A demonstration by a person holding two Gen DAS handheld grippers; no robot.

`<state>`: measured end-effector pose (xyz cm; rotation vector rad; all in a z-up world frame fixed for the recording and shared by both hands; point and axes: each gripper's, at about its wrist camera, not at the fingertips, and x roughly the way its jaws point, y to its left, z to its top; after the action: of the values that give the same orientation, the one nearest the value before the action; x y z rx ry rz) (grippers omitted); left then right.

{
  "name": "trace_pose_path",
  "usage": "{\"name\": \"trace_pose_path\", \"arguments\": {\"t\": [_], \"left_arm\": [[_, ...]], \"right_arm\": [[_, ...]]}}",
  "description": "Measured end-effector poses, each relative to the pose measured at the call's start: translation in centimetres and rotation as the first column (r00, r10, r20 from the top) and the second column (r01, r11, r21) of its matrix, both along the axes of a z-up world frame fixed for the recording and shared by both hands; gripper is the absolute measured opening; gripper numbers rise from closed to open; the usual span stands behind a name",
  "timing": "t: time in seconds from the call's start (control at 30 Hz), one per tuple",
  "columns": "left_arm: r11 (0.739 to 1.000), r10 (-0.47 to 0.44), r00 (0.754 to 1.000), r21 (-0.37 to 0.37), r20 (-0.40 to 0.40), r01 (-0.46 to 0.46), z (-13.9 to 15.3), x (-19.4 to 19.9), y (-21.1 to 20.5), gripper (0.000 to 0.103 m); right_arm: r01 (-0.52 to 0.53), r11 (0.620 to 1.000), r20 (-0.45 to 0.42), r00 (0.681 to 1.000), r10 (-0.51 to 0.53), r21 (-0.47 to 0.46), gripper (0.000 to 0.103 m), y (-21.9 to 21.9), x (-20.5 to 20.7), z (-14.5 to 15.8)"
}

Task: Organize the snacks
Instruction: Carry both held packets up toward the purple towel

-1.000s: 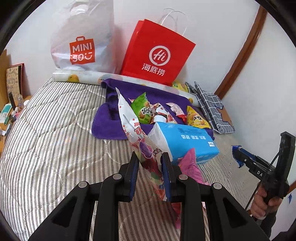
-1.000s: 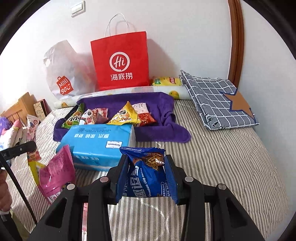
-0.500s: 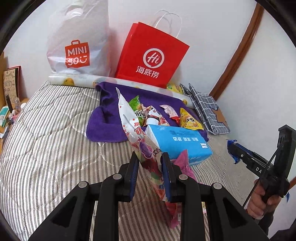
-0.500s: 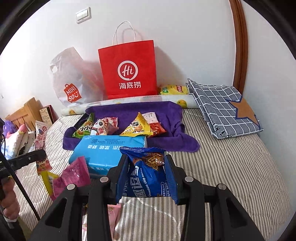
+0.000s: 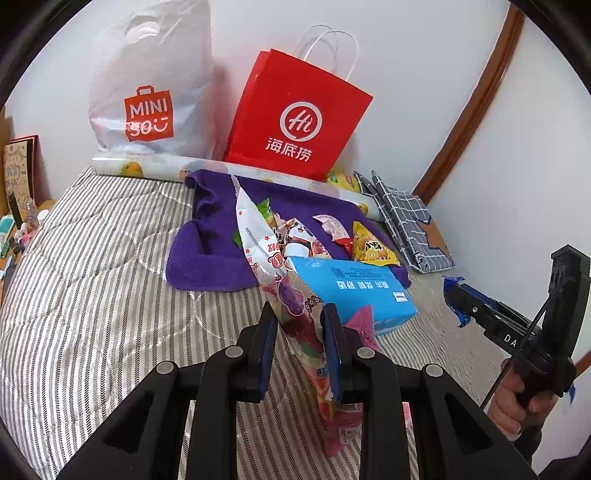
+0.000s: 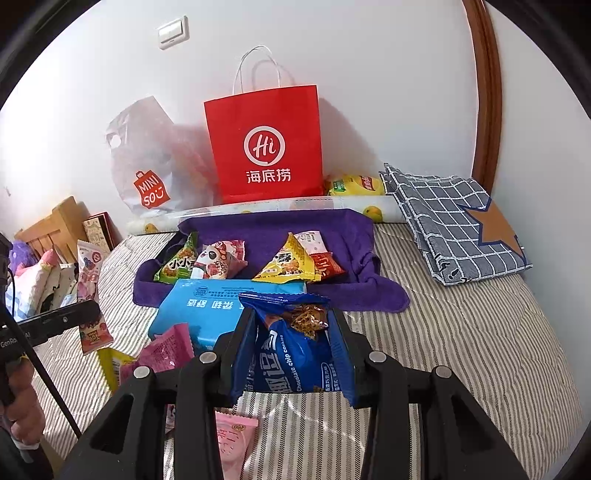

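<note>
Right wrist view only: wall switch [image 6: 173, 32] at 11 o'clock, pink packet [image 6: 232, 439] under the tongs. Left gripper [image 5: 300, 345] clamps a tall white candy bag [image 5: 275, 273], rising toward 12 o'clock. Right gripper [image 6: 291, 354] clamps a blue cookie bag [image 6: 291, 350]; purple towel [image 6: 343, 236] with snacks beyond at 12 o'clock.

The blue tissue pack [image 6: 195, 314] is partly hidden — the cookie bag [image 6: 291, 354] covers its near right corner. The pink packet [image 6: 231, 439] at the bed's near edge is cut off by the gripper frame. Small bedside clutter [image 5: 22, 229] past the bed's left edge is too small to identify.
</note>
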<state>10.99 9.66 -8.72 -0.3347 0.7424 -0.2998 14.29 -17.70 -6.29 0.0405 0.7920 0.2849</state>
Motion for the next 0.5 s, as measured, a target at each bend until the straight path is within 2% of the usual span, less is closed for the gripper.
{"name": "trace_pose_path", "arguments": {"t": [0.5], "left_arm": [[1.000,-0.026,0.999,-0.009,0.019,0.026,0.47,0.12,-0.56,0.024]], "right_arm": [[-0.005,1.000,0.010,1.000,0.005,0.014,0.038,-0.07,0.21,0.41]]}}
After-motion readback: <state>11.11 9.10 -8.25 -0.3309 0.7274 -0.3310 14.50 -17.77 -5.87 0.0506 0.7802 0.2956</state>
